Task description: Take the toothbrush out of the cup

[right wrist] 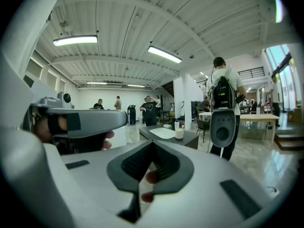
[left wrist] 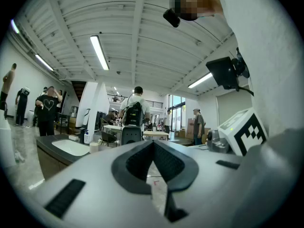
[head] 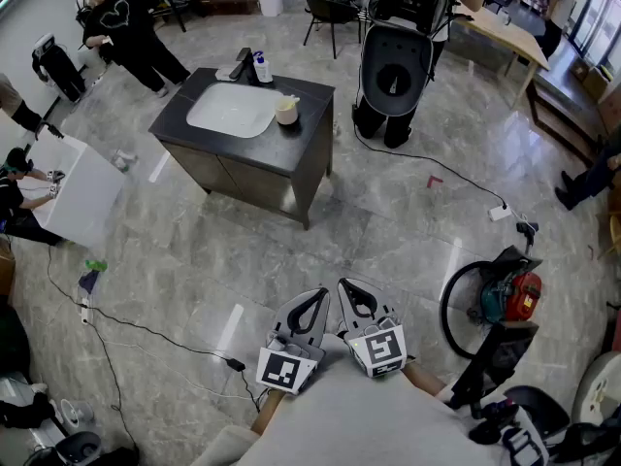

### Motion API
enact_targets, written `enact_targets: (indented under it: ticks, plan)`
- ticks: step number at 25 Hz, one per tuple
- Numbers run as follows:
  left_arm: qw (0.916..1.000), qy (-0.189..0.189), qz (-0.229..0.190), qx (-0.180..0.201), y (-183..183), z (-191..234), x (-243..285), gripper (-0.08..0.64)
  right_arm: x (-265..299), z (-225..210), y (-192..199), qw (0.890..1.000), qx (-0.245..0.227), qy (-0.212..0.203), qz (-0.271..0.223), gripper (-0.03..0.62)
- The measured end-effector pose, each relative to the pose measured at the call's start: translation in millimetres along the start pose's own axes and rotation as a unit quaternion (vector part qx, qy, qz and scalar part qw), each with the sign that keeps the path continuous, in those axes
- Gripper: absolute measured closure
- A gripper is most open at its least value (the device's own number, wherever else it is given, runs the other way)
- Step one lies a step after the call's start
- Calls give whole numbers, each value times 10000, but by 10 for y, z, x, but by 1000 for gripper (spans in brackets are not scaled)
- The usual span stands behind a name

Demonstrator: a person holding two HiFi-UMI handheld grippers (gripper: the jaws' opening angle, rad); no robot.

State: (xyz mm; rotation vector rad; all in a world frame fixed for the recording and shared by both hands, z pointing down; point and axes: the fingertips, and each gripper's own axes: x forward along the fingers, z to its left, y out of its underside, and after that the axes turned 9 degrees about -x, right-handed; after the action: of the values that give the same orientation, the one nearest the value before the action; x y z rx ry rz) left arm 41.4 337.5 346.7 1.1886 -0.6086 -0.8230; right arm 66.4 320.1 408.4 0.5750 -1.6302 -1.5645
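Both claws were held close to the person's body, well apart from the sink cabinet [head: 312, 124], side by side and pointing about level toward it. I judged this to be a carrying pose: nothing was within reach, so there was no reason to open them. The left gripper [head: 320, 296] had its jaws together with nothing between them, and the right gripper [head: 345, 285] was the same, jaws together and empty. Each gripper's own view confirmed it: the dark pads met at the tip, for the left gripper [left wrist: 153, 142] and for the right gripper [right wrist: 152, 144].

The cup [head: 286, 112] stood upright on the dark top of the sink cabinet, just beside the right edge of the white basin [head: 209, 115]. The toothbrush was too small to make out with certainty; from the task I judged that it was inside the cup, because no brush lay on the cabinet top. The basin looked empty. A bottle [head: 262, 68] stood at the back edge of the cabinet, next to the faucet [head: 241, 65]. The task looked not yet started; the person first had to walk to the cabinet.
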Motion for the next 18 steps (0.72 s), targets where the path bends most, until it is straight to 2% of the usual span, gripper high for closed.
enact_targets:
  ticks: [18]
  plan:
    - [10000, -15, 9, -46, 4, 25, 3, 557, 18, -54, -30, 10000, -3, 54, -70, 588]
